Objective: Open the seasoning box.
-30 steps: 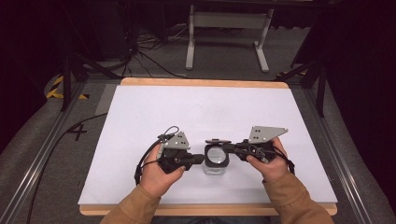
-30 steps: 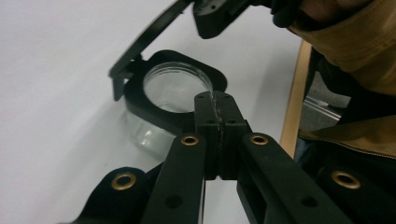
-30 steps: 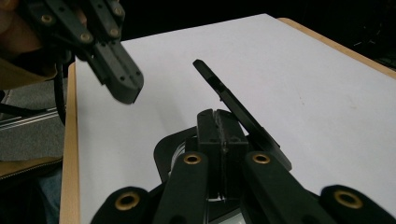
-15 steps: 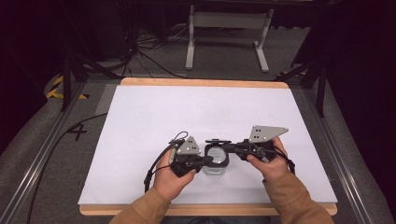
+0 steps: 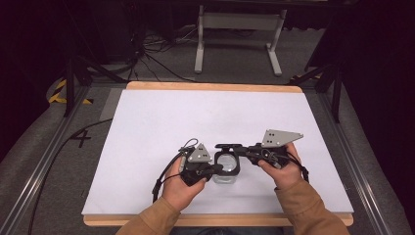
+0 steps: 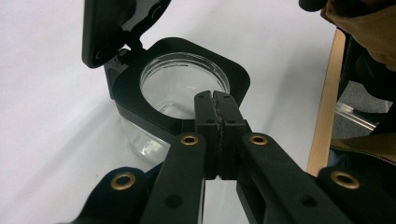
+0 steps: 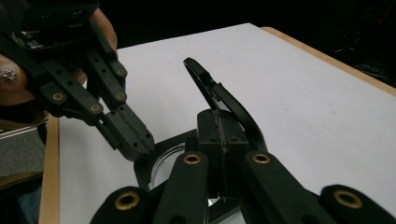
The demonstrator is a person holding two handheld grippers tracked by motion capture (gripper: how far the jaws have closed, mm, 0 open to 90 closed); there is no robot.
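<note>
Clearly the work in hand is opening a small clear jar (image 5: 226,171) with a black square collar and a hinged black lid (image 5: 228,146). The jar is standing near the middle of the white table (image 5: 161,122), toward the near edge, between the two hands.

From the high view, the left gripper (image 5: 215,168) is coming in from the left and resting at the jar's near-left rim, while the right gripper (image 5: 240,150) is reaching in from the right at the lid's hinge side. Both are showing their jaws pressed together, narrow, with nothing gripped between them.

By my reading, the lid is already swung up and the step is holding the jar steady while the lid is being pushed fully back. The next move is likely calling for a gentle push on the lid without tipping the light jar.

Looking along the left gripper (image 6: 215,109), its closed tips are sitting on the collar's near edge, and the jar (image 6: 184,88) is looking empty inside, with the lid (image 6: 119,28) standing up at the far left. Looking along the right gripper (image 7: 219,135), the lid (image 7: 219,93) is standing edge-on just beyond its tips; whether they are touching I cannot tell.
</note>
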